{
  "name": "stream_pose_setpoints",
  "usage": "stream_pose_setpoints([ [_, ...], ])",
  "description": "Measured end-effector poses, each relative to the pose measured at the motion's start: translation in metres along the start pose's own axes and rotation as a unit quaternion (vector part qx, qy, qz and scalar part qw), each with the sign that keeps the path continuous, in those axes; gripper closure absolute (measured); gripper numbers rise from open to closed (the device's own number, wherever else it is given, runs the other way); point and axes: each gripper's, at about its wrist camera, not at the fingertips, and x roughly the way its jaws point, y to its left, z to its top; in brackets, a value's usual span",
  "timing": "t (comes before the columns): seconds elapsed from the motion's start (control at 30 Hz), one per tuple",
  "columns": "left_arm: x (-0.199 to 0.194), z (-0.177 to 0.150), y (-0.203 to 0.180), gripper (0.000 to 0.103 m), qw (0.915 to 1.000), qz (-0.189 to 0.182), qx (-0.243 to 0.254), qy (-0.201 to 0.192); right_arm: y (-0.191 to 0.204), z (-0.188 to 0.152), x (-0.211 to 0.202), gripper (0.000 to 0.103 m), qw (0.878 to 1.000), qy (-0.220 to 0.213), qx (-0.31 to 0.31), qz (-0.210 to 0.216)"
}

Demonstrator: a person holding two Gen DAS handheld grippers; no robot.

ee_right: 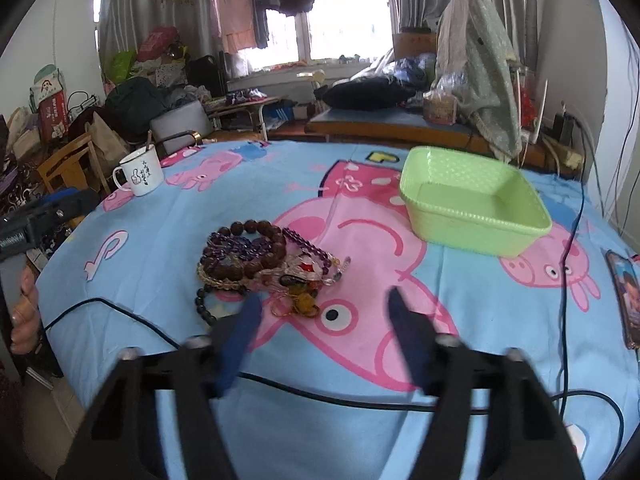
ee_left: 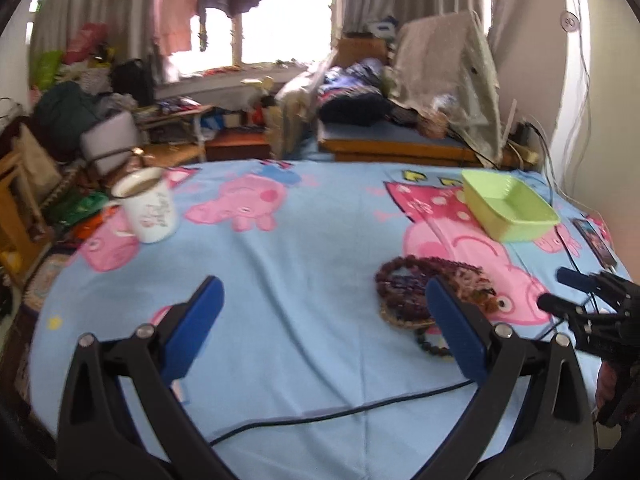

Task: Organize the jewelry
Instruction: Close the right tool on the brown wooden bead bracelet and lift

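On the cartoon-print bedsheet (ee_right: 168, 432), your left gripper (ee_left: 324, 320) stood wide and empty, the bead bracelet pile (ee_right: 260, 264) lay mid-sheet, and your right gripper (ee_right: 324, 312), partly open, held nothing. You needed one strand pinched cleanly, then carried to the green basket (ee_right: 516, 236).

A white enamel mug (ee_right: 141, 176) sits at ten o'clock on the cartoon-pig sheet (ee_right: 256, 432); a phone (ee_right: 625, 300) lies at three; a black cable (ee_right: 328, 400) crosses at six.
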Motion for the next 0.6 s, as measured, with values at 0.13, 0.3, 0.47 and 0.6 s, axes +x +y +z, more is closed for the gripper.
stream_pose_setpoints([
  [0.13, 0.026, -0.005, -0.015, 0.016, 0.9993, -0.022, 0.03, 0.008, -0.009, 0.006, 0.012, 0.095, 0.999, 0.026, 0.008, 0.017],
  [0.3, 0.06, 0.002, -0.019, 0.03, 0.9954, -0.078, 0.019, 0.051, -0.01, 0.023, 0.04, 0.094, 0.997, 0.069, -0.008, 0.047],
  [0.47, 0.079, 0.004, -0.02, 0.03, 0.9929, -0.095, 0.011, 0.07, -0.011, 0.048, 0.067, 0.094, 0.992, 0.095, -0.035, 0.072],
  [0.6, 0.096, 0.002, -0.015, 0.03, 0.9902, -0.1, -0.006, 0.097, -0.011, 0.057, 0.101, 0.094, 0.985, 0.136, -0.046, 0.097],
])
